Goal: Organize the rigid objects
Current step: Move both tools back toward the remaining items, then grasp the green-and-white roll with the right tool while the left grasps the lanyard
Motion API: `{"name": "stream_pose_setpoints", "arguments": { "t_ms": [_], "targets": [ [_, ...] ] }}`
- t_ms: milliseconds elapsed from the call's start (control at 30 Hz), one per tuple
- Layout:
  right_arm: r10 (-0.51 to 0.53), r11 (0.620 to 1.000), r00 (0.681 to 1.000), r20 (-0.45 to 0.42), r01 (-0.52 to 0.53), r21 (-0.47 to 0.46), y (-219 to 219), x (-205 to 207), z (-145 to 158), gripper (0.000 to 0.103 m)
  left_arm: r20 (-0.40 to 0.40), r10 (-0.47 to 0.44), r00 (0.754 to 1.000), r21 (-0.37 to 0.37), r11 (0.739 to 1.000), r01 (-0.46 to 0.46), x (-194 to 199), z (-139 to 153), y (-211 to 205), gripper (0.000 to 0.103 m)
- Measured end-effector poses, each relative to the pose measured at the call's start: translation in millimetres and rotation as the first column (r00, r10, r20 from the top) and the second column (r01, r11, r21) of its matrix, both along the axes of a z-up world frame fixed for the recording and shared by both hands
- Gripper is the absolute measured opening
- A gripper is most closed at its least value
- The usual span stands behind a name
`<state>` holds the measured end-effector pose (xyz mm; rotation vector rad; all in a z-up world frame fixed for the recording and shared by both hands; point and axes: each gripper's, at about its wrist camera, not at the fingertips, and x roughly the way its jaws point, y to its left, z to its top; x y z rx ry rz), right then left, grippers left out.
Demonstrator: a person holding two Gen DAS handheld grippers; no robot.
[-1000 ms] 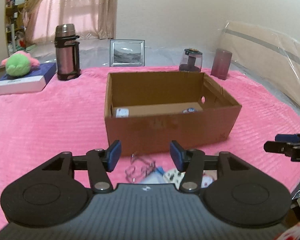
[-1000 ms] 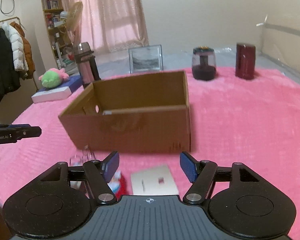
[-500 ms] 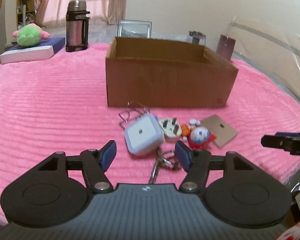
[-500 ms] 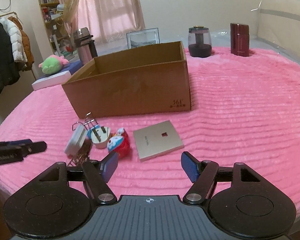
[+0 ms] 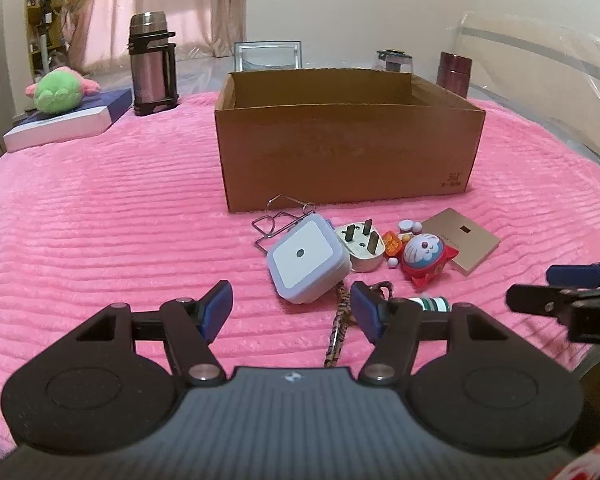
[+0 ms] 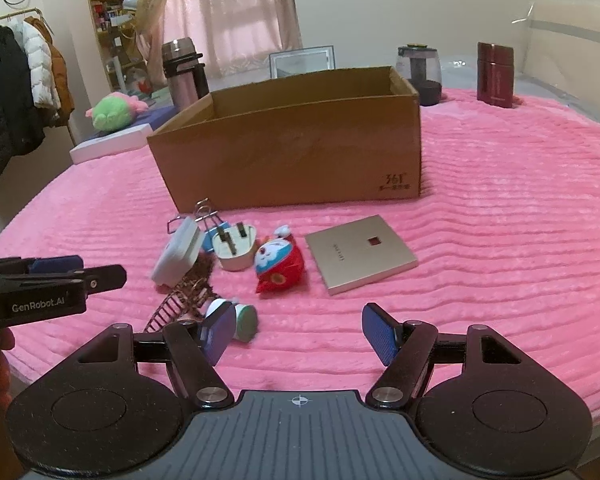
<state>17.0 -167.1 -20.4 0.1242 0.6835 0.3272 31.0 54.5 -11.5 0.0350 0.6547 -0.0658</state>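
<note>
Both tongs, left tongs (image 5: 290, 312) and right tongs (image 6: 298, 330), are wide open and empty. They have dropped from box height to hover low over the small items: night light (image 5: 306, 258), plug (image 5: 362, 246), toy (image 6: 278, 266), flat gold box (image 6: 360, 258). All lie before the cardboard box (image 5: 348, 152); picking likely starts now.

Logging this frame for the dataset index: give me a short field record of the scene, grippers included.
surface: pink ribbed blanket
container: open cardboard box, upright
loose items in front of box: white square night light, white three-pin plug, red Doraemon toy, flat gold box, wire clip, leopard-print strap, small green-and-white cylinder
left gripper: open, empty, low over the blanket near the night light
right gripper: open, empty, short of the flat gold box
background: steel thermos, picture frame
</note>
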Motion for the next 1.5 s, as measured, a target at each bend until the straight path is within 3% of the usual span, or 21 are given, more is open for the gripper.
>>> {"name": "stream_pose_setpoints", "arguments": {
  "t_ms": [500,867,1000,1233,1500],
  "targets": [
    [0.030,0.999,0.999,-0.042,-0.031,-0.021,56.0,19.0,-28.3,0.065,-0.068,-0.013,0.998,-0.084,0.996,0.007,15.4,-20.0,29.6,0.060],
    [0.012,0.996,0.997,-0.070,-0.018,-0.083,75.9,37.3,-42.2,0.042,-0.090,-0.051,0.995,-0.152,0.988,0.037,20.2,-29.4,36.8,0.060],
    [0.026,0.995,0.998,-0.065,-0.033,-0.097,75.1,37.5,-43.1,0.029,-0.103,-0.057,0.993,-0.173,0.984,0.039,21.3,-31.7,36.0,0.060],
    [0.055,0.993,0.998,-0.021,-0.057,-0.104,64.4,29.6,-33.7,0.029,-0.117,-0.099,0.988,-0.184,0.980,0.076,24.3,-35.0,20.4,0.060],
    [-0.039,0.994,0.999,0.010,0.040,-0.105,24.7,28.6,-26.1,0.029,-0.134,-0.141,0.981,-0.180,0.977,0.116,38.0,-42.7,-7.5,0.058]
  ]
}}
